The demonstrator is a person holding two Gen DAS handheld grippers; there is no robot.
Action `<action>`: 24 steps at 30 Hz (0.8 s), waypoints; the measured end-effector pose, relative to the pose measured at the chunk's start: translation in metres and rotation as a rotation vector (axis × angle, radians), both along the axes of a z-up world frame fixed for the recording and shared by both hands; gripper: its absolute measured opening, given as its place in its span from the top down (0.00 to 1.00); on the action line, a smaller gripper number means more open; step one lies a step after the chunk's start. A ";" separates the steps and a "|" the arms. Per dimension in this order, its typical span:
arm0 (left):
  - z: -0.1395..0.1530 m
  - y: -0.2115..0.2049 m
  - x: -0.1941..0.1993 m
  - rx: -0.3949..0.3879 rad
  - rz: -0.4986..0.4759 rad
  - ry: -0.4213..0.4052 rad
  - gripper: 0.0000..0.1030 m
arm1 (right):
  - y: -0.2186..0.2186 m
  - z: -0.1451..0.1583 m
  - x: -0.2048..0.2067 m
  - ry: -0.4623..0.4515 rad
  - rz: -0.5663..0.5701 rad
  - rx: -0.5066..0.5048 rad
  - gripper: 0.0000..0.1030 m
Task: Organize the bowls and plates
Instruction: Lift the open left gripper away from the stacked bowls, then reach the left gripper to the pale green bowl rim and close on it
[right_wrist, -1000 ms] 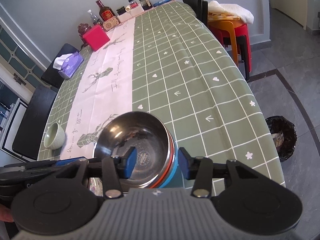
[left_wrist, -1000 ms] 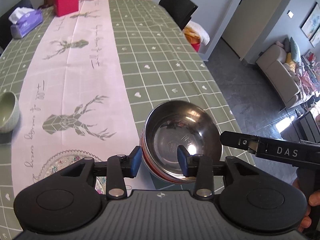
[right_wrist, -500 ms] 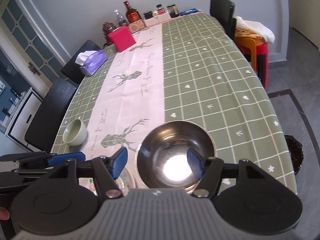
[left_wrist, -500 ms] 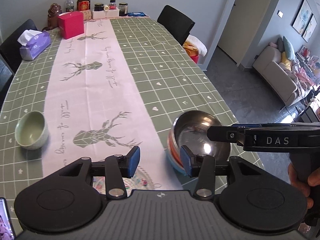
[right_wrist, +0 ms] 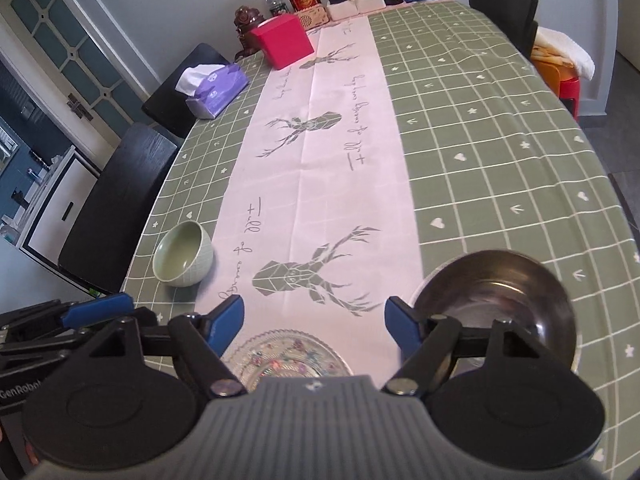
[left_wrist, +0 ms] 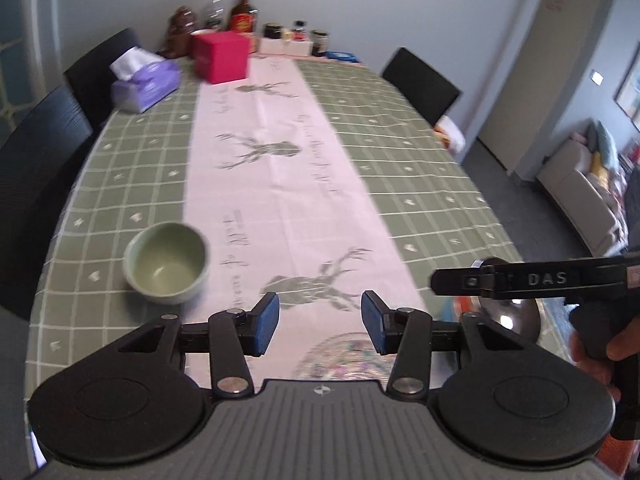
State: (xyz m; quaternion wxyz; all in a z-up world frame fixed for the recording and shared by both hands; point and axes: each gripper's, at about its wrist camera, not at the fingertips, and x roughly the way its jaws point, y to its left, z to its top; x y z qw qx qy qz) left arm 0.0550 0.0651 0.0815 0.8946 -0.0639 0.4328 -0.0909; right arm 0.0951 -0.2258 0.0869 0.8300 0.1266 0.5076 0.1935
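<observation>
A steel bowl (right_wrist: 496, 292) sits near the table's front right, stacked on coloured bowls whose orange rim (left_wrist: 464, 304) peeks out. A pale green bowl (left_wrist: 166, 264) (right_wrist: 184, 256) stands apart at the front left. A patterned glass plate (right_wrist: 288, 356) (left_wrist: 344, 356) lies between them, just under the fingers. My left gripper (left_wrist: 320, 316) is open over the pink runner with nothing between its pads. My right gripper (right_wrist: 314, 316) has its jaws opening, nothing between them, with the steel bowl to its right. The left gripper's blue fingertip (right_wrist: 96, 308) shows at the lower left.
A green checked tablecloth (right_wrist: 500, 152) with a pink deer runner (right_wrist: 320, 160) covers the long table. A purple tissue pack (right_wrist: 216, 88), a red box (right_wrist: 284, 40), bottles and jars stand at the far end. Black chairs (right_wrist: 116, 208) line the left side.
Both grippers let go of the steel bowl's rim, opened wider and drew back and to the left. The bowl now sits off to the right; the green bowl has come closer in view.
</observation>
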 end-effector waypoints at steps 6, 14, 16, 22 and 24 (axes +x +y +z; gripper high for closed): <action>-0.012 0.067 0.019 0.047 0.120 -0.004 0.47 | 0.042 -0.014 0.026 0.030 0.022 -0.020 0.25; -0.036 0.129 0.038 0.043 0.231 0.014 0.47 | 0.089 -0.028 0.053 0.031 0.059 0.019 0.26; -0.046 0.137 0.043 0.033 0.241 0.022 0.47 | 0.103 -0.032 0.058 0.035 0.078 0.037 0.29; -0.072 0.139 0.059 -0.003 0.226 0.035 0.48 | 0.145 -0.047 0.069 0.055 0.136 0.048 0.39; -0.078 0.136 0.065 0.011 0.224 0.036 0.51 | 0.157 -0.054 0.073 0.075 0.148 0.049 0.43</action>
